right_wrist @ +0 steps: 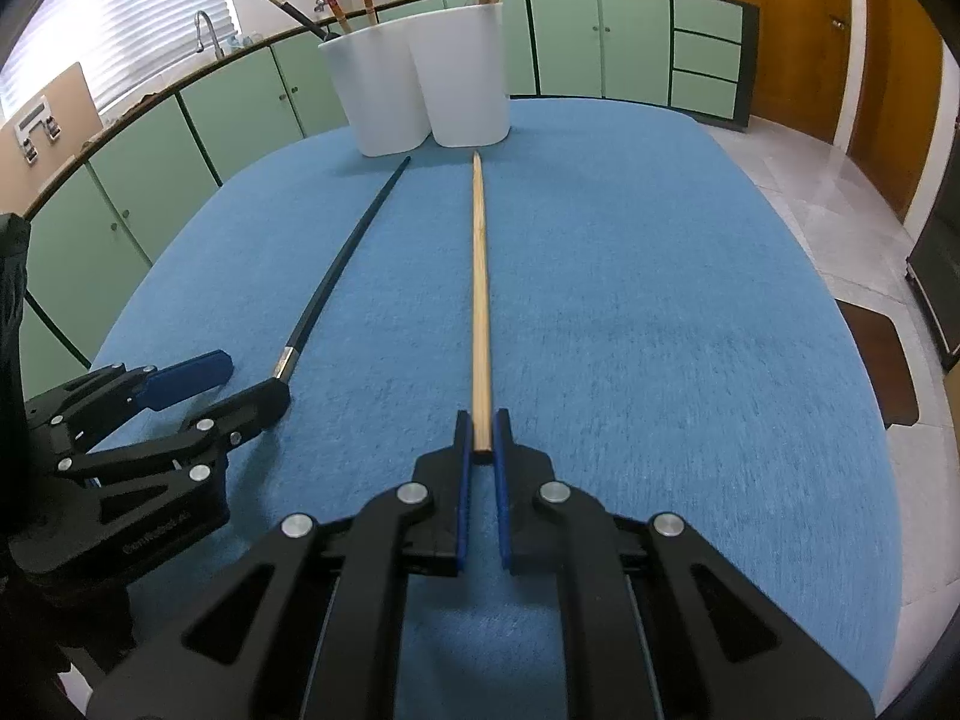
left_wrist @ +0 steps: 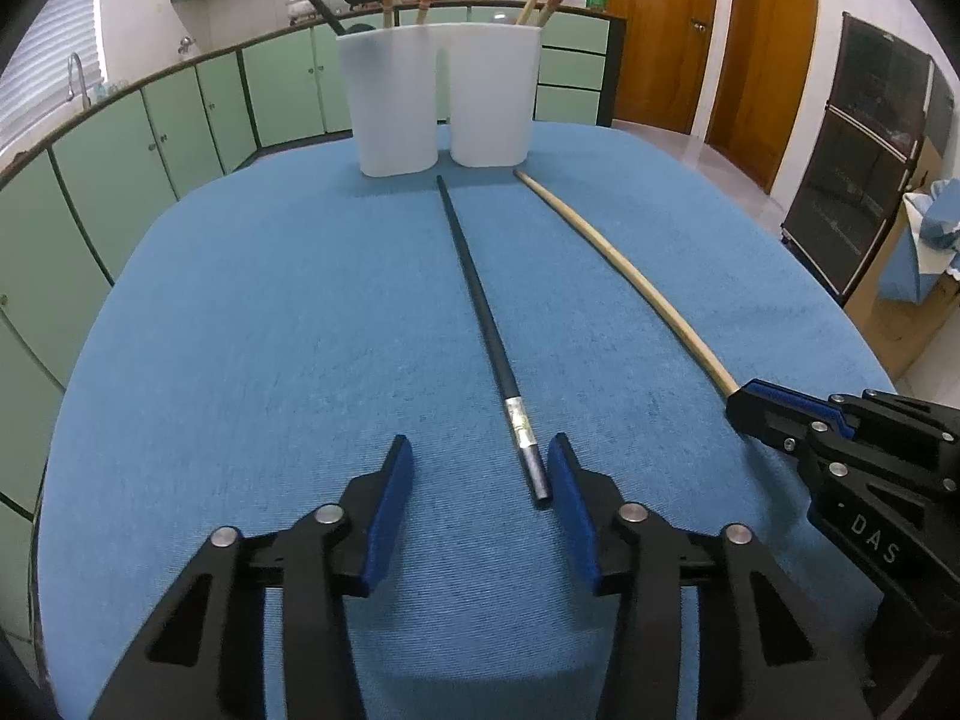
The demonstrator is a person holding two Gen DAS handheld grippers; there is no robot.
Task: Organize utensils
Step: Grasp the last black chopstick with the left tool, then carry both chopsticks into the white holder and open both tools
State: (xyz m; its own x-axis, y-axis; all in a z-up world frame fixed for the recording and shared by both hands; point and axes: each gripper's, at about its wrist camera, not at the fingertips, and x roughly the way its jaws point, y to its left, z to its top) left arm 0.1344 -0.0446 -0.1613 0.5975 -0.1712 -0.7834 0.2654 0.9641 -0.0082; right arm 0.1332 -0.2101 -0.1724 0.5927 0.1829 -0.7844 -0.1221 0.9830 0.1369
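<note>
The left gripper (left_wrist: 480, 468) stands partly open around the black chopstick's (left_wrist: 474, 294) near end, its right pad just beside it. The right gripper (right_wrist: 482, 432) is clamped on the wooden chopstick (right_wrist: 479, 276); both chopsticks lie mid-counter (left_wrist: 270, 300), pointing toward the far edge.

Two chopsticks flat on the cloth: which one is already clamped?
The bamboo chopstick: the right tool is shut on its near end. The black chopstick lies between the left tool's open pads, unclamped.
</note>
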